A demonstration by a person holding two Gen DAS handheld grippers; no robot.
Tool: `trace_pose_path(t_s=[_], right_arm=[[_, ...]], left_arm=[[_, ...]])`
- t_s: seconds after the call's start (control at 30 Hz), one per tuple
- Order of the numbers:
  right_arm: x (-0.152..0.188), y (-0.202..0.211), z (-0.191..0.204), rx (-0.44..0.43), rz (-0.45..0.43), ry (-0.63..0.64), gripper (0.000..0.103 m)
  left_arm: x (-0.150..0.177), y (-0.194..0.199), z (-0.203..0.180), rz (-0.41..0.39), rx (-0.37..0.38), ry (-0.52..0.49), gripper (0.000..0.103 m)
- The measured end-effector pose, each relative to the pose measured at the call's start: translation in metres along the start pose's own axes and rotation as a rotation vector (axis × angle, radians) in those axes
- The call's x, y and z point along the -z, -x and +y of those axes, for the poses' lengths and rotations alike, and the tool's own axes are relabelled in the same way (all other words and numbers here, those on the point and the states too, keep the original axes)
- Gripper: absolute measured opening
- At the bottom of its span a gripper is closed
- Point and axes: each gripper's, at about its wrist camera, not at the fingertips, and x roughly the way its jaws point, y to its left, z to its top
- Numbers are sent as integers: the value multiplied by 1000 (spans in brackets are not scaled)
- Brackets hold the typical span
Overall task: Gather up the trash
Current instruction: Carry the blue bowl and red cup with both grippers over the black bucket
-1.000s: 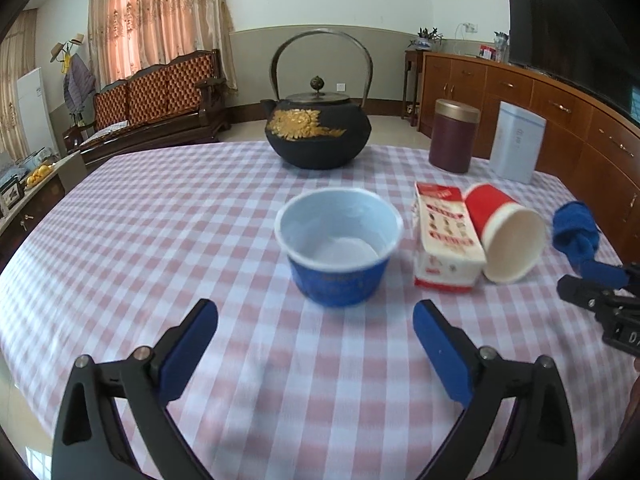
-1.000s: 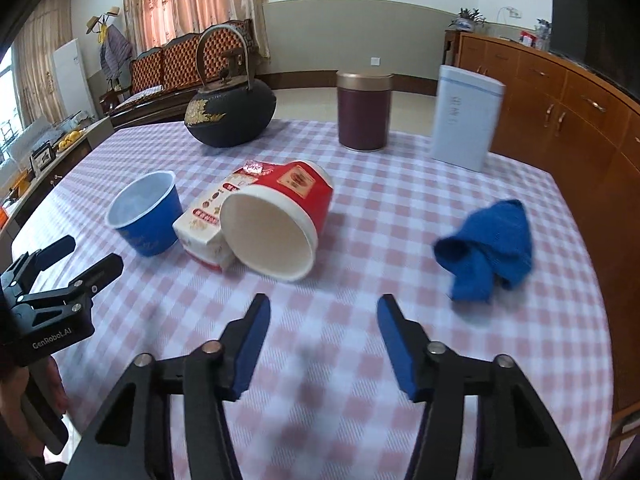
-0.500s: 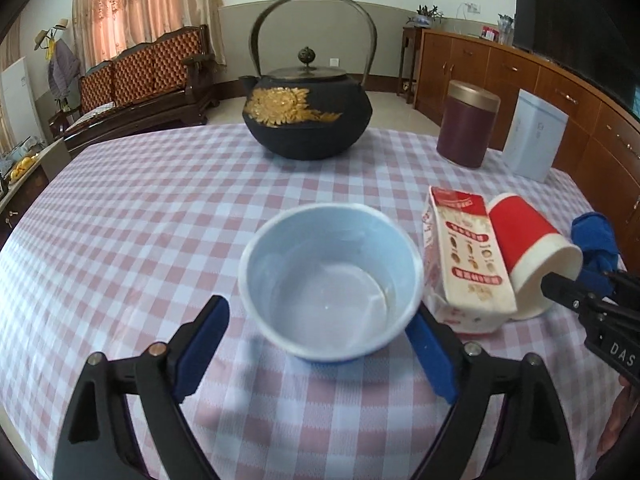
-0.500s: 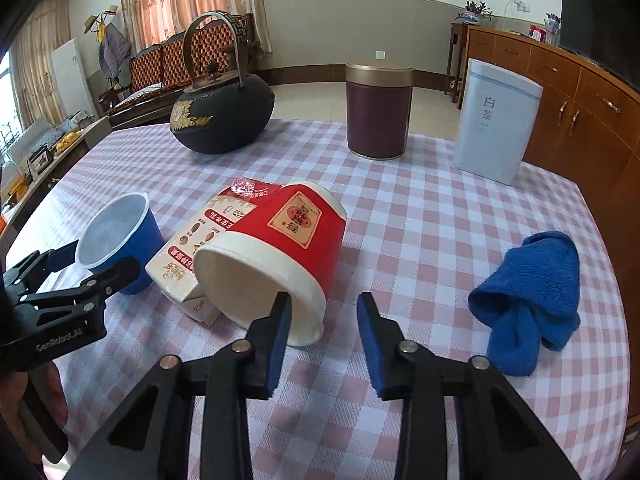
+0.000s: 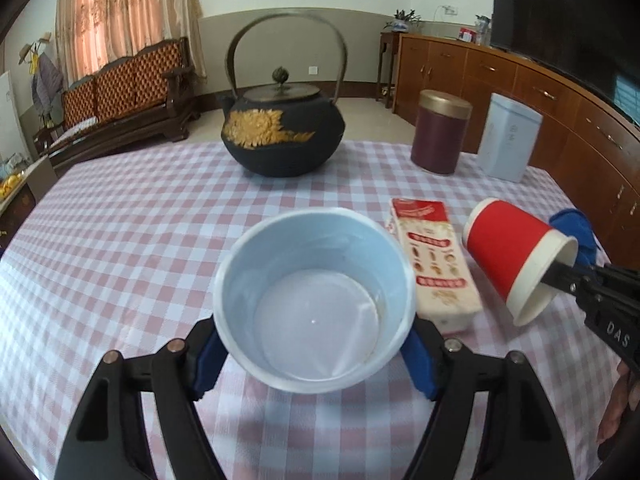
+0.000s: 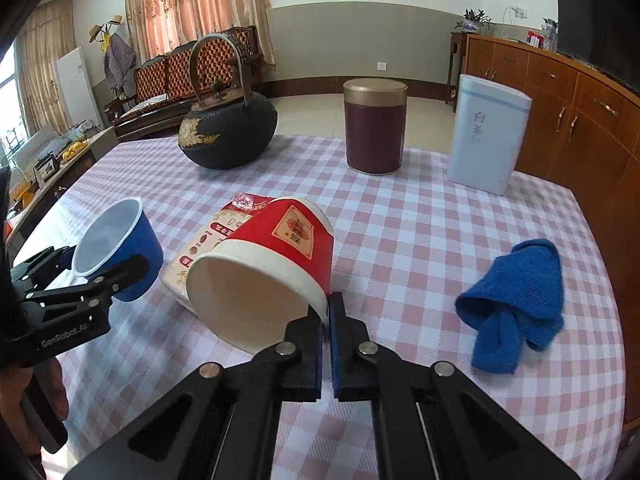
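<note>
A: We look down on a round table (image 5: 120,240) under a pink-and-white checked cloth; what do we hold?

B: Our left gripper (image 5: 316,350) has its blue pads pressed on both sides of the blue cup (image 5: 314,300), which stands upright with its white inside bare; our right gripper (image 6: 326,320) is nearly closed, one finger inside and one outside the rim of the red cup (image 6: 264,264), pinching its wall.

A: And how does the red cup lie?

B: It is tipped on its side, mouth toward us, leaning against the flat carton (image 6: 208,236); the carton lies between the two cups, touching the red one and just beside the blue one.

A: What else do we see on the cloth?

B: A black kettle (image 5: 282,136) with gold flowers at the far side; a maroon tin (image 6: 374,128) with a gold lid to its right; a pale blue box (image 6: 486,140) beside that; a crumpled blue cloth (image 6: 516,296) well apart, near the right edge.

A: And the room?

B: A carved wooden sofa (image 5: 124,96) under peach curtains (image 5: 124,12) on the left; a long brown sideboard (image 6: 568,100) along the right wall; a plant (image 6: 474,20) on a small stand in the corner; tiled floor between.
</note>
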Motion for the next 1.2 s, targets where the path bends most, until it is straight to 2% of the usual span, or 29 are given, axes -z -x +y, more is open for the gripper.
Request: trace_pose_path(t_s=[0.23, 0.5, 0.87, 1.2], right_arm=[[16, 37, -13, 30, -31, -27, 3], [42, 94, -32, 87, -66, -46, 3], [88, 176, -63, 193, -124, -92, 3], [127, 226, -98, 267, -143, -168, 3]], left_arm=[[8, 37, -15, -48, 24, -33, 75], [20, 74, -57, -81, 78, -102, 75], [41, 104, -112, -91, 157, -157, 75], [61, 129, -173, -94, 236, -222, 75]])
